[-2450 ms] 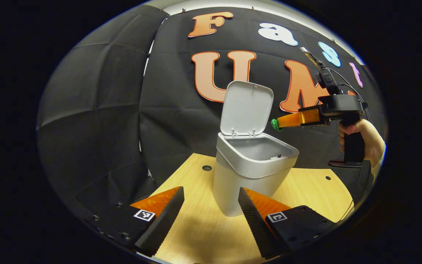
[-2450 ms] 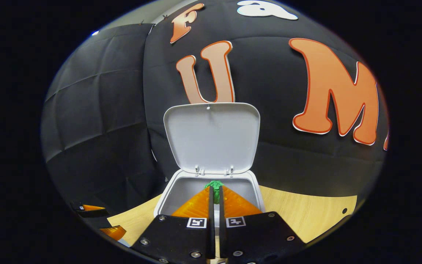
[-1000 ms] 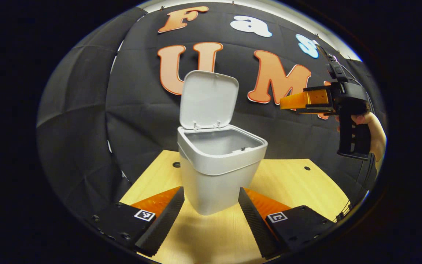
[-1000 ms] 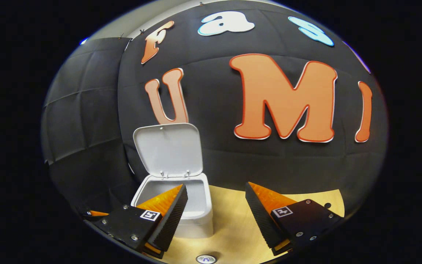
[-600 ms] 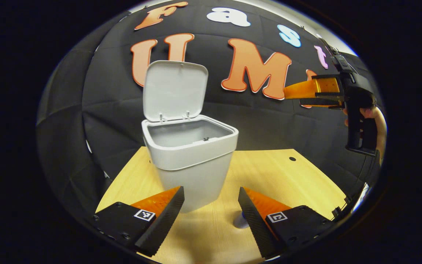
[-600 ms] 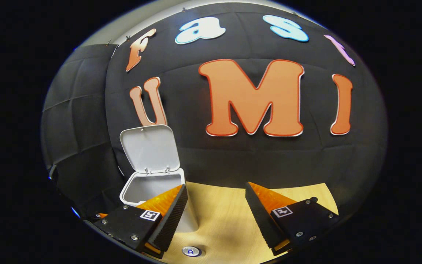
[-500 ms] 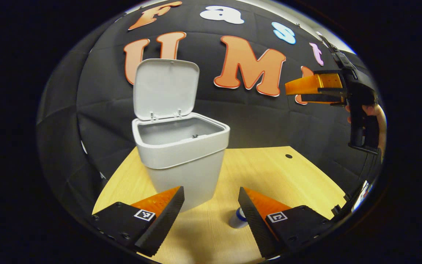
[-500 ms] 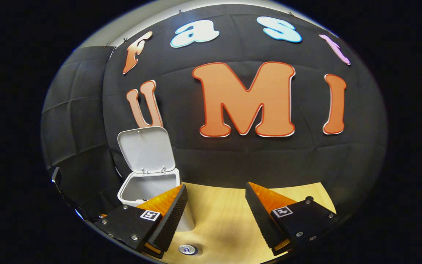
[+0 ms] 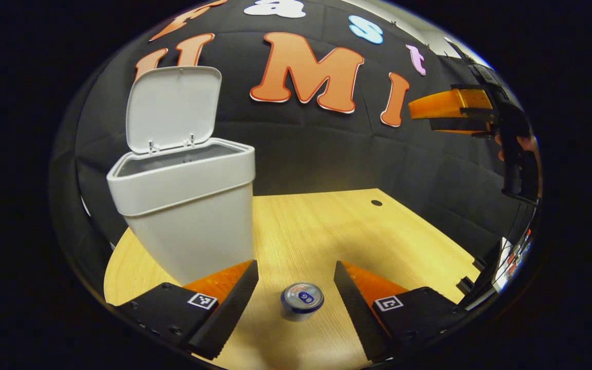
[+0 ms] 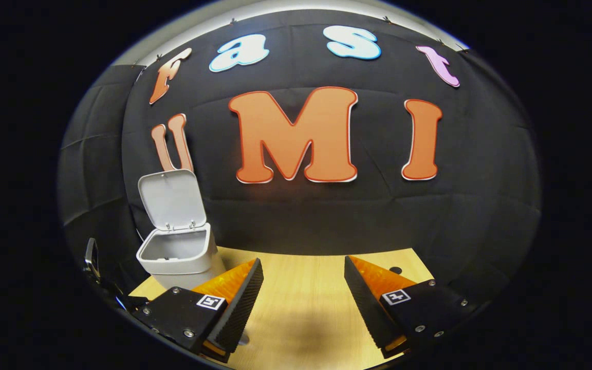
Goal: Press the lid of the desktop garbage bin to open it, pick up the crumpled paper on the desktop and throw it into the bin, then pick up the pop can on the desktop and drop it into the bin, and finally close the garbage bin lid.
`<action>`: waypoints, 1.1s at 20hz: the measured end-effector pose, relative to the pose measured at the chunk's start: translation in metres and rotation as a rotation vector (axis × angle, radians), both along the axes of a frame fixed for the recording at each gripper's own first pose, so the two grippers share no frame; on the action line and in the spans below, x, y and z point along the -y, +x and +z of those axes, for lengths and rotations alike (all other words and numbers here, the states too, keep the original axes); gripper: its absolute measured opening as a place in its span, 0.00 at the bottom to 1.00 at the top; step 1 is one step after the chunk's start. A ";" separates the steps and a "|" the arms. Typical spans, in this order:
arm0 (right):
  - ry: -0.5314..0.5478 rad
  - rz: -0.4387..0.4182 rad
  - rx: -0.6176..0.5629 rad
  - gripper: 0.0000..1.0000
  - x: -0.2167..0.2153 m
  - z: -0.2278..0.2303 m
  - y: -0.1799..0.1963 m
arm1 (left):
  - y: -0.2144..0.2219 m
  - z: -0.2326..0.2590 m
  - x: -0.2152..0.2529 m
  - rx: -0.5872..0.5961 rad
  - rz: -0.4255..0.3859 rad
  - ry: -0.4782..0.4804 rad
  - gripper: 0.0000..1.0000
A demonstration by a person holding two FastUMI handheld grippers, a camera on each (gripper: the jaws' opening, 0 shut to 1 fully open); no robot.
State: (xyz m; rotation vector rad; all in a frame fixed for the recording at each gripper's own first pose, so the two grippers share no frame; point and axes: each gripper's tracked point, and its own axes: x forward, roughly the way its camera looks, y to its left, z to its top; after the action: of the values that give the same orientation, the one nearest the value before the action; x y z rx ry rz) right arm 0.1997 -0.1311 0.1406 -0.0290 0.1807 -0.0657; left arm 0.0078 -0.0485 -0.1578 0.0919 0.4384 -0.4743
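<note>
One pale wooden counter (image 9: 327, 226) spans the booth, backed by black cloth walls (image 10: 301, 221). On its left side stands the white garbage bin (image 9: 188, 205), lid (image 9: 172, 105) tipped upright on its hinges (the inside can't be made out from here). A pop can (image 9: 302, 299) stands upright on the counter just right of the bin, between the left tongs (image 9: 296, 298), which are spread wide and clear of it. Up high at the right, the right tongs (image 10: 301, 303) gape wide with nothing in them.

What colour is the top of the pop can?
Silver with a blue tab area on the pop can, clearest in the left gripper view.
</note>
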 end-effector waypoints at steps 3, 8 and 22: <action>0.010 -0.033 0.003 0.95 0.023 -0.001 -0.010 | -0.002 -0.040 0.003 -0.093 -0.004 0.077 0.96; 0.031 -0.073 -0.021 0.95 0.054 -0.013 -0.018 | 0.001 -0.069 0.007 -0.145 -0.004 0.113 0.97; 0.044 -0.082 -0.089 0.95 0.069 -0.041 -0.012 | 0.008 -0.129 0.002 -0.246 0.051 0.151 0.97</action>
State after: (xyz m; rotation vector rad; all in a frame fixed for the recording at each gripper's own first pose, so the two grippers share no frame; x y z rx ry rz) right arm 0.1879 -0.1997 0.0997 0.0191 0.2721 -0.1426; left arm 0.0160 -0.0503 -0.2873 0.1687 0.7168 -0.4034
